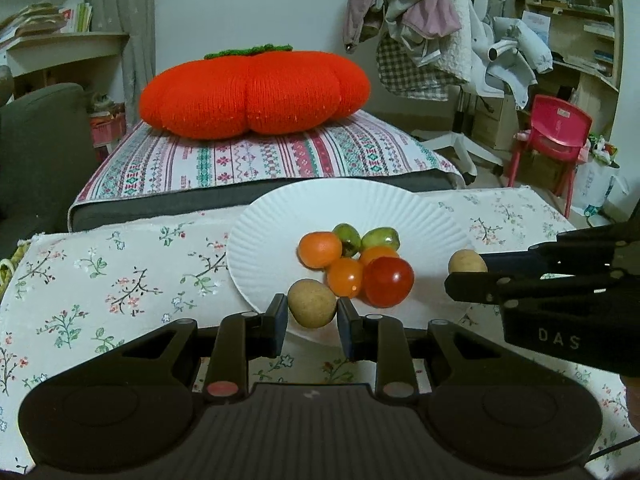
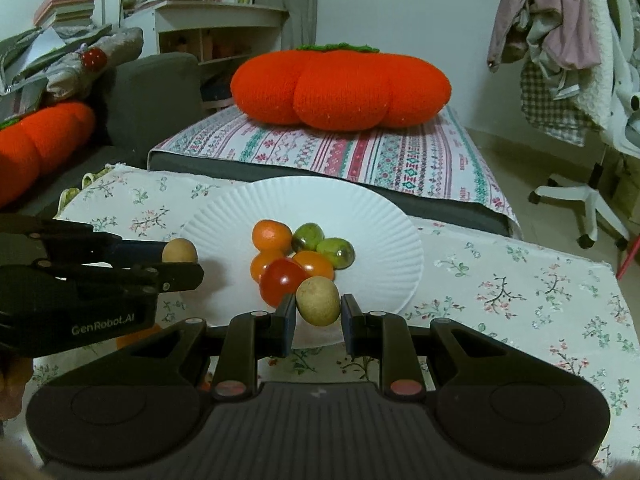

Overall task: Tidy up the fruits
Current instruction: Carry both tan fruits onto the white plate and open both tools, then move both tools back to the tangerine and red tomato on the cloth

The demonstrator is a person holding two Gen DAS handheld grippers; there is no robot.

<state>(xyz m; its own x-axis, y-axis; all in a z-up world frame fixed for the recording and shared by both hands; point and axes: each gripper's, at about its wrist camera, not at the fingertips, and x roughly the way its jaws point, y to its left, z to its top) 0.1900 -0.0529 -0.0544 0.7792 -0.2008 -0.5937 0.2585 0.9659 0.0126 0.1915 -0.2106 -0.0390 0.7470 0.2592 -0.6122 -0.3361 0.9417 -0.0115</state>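
- left gripper (image 1: 312,314): a tan, longan-like fruit (image 1: 312,303) is seen between the two fingers, at the near rim of the white paper plate (image 1: 280,216); contact appears light on both sides, so the fruit is judged held, though whether it also rests on the rim cannot be told.
- right gripper (image 2: 318,314): a second tan fruit (image 2: 318,301) is likewise clasped between the fingers, over the plate's near edge.
- fruit already gathered: three small orange fruits (image 1: 320,249), a red tomato (image 1: 388,282) and two green fruits (image 1: 380,238) are clustered, touching one another, right of the plate's centre.
- risk: the round, smooth fruits could be squeezed out sideways or rolled off the rim onto the floral tablecloth (image 1: 100,272) if released near the edge.
- risk: the pile could be scattered if nudged by a lowered fruit, since the tomato lies just beside both held fruits.
- obstruction: the two grippers are near each other over the same plate, so a collision is judged possible.
- surroundings: a knitted persimmon cushion (image 1: 256,92) is set behind on a patterned cushion, well apart.
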